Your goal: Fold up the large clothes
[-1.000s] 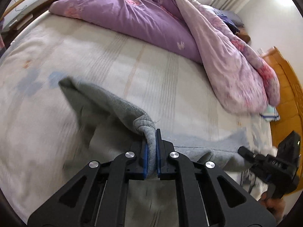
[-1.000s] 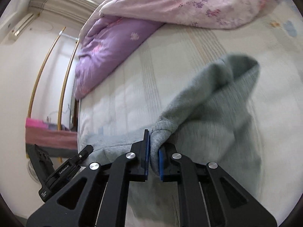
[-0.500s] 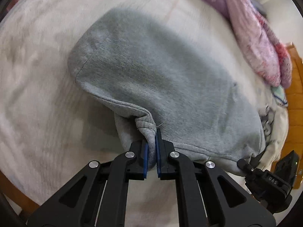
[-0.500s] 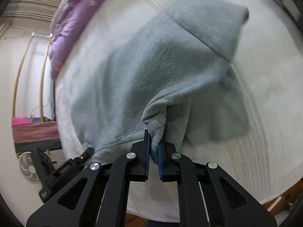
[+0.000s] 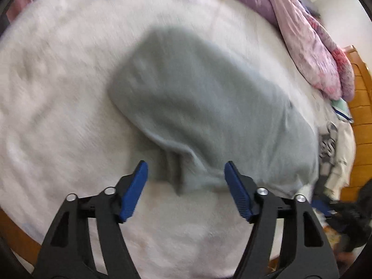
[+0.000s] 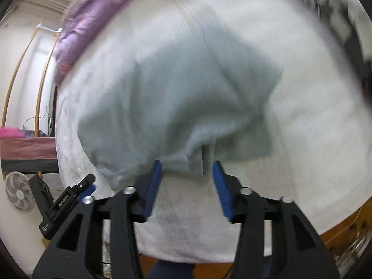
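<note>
A grey sweatshirt (image 5: 204,107) lies folded on the white bed sheet (image 5: 58,88); it also shows in the right wrist view (image 6: 167,97). My left gripper (image 5: 186,169) is open, its blue pads on either side of the garment's near bunched edge, holding nothing. My right gripper (image 6: 187,168) is open too, just in front of the garment's other near corner. The left gripper shows at the lower left of the right wrist view (image 6: 86,183). Both views are blurred by motion.
A purple and pink duvet (image 5: 309,37) is heaped along the far side of the bed. Other clothes (image 5: 332,144) lie at the right edge by a wooden headboard (image 5: 360,107). A fan (image 6: 19,193) stands on the floor at the left.
Both grippers carried the grey garment's edge over and down onto the bed, then opened and let it go. The garment now lies folded on the sheet.
</note>
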The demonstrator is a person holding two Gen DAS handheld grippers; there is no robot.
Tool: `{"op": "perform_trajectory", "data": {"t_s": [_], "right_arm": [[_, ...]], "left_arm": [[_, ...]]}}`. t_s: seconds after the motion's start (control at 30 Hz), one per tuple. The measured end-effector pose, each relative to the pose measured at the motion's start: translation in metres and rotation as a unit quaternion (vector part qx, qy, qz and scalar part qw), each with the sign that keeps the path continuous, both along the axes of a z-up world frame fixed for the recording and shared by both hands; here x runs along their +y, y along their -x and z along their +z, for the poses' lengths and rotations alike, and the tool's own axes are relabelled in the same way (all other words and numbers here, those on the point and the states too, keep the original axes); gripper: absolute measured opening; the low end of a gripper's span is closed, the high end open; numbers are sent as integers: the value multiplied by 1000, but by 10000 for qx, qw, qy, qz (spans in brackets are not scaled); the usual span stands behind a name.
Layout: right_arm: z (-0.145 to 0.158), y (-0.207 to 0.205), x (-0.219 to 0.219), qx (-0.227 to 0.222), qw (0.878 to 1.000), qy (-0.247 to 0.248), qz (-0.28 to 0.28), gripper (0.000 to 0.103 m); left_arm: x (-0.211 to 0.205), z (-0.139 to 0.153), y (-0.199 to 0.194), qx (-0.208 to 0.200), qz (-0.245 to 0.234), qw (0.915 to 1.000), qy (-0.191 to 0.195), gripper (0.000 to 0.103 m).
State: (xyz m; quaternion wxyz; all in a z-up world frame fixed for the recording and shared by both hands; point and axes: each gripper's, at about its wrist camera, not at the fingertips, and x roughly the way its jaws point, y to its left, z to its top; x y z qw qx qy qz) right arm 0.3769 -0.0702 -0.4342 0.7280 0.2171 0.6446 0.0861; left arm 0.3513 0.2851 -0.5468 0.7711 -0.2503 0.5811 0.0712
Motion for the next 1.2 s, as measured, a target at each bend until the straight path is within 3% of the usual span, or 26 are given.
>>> {"op": "perform_trajectory", "data": {"t_s": [0.07, 0.2, 0.33, 0.47, 0.53, 0.57, 0.6, 0.7, 0.77, 0.9, 0.97, 1.0, 1.03, 1.13, 1.17, 1.2], "right_arm": [[19, -21, -12, -464, 9986, 256, -44, 53], [10, -72, -30, -697, 9966, 335, -288, 57], [-26, -126, -40, -538, 9964, 196, -621, 59], [-82, -166, -43, 87, 9960, -256, -853, 58], [-105, -173, -45, 463, 9937, -561, -850, 21], [-112, -171, -48, 549, 9909, -841, -895, 10], [-110, -169, -53, 503, 9892, -1002, -940, 8], [-84, -154, -73, 9, 9907, -891, -1027, 8], [-92, -143, -89, 51, 9886, -808, -1273, 8], [-130, -138, -82, 457, 9853, -778, -1452, 17], [-125, -140, -86, 349, 9829, -791, -1627, 32], [-115, -140, -86, 329, 9843, -609, -1624, 50], [-103, -139, -86, 274, 9869, -291, -1560, 56], [-57, -130, -76, -258, 9894, 733, -1228, 56], [-46, -128, -68, -358, 9895, 905, -1070, 55], [-35, -126, -56, -435, 9935, 644, -838, 49]], "left_arm": [[11, 3, -9, -46, 125, 9997, -186, 70], [36, -3, -38, 12, 619, 9973, -402, 73], [66, -15, -58, 33, 1079, 9938, -284, 73], [57, -39, -77, 336, 884, 9944, -468, 73], [50, -47, -78, 414, 892, 9937, -530, 73], [49, -48, -76, 398, 931, 9936, -505, 73], [49, -49, -73, 395, 998, 9931, -473, 73], [47, -53, -65, 491, 1030, 9927, -385, 73], [43, -56, -64, 541, 979, 9930, -374, 76], [46, -61, -64, 541, 996, 9930, -333, 76], [51, -59, -62, 479, 1069, 9930, -133, 76], [54, -57, -59, 449, 1094, 9930, -47, 77], [56, -56, -57, 411, 1103, 9930, 28, 77], [62, -47, -45, 221, 1122, 9932, 203, 77], [64, -44, -39, 136, 1143, 9930, 255, 77], [64, -44, -36, 82, 1151, 9927, 340, 78]]}}
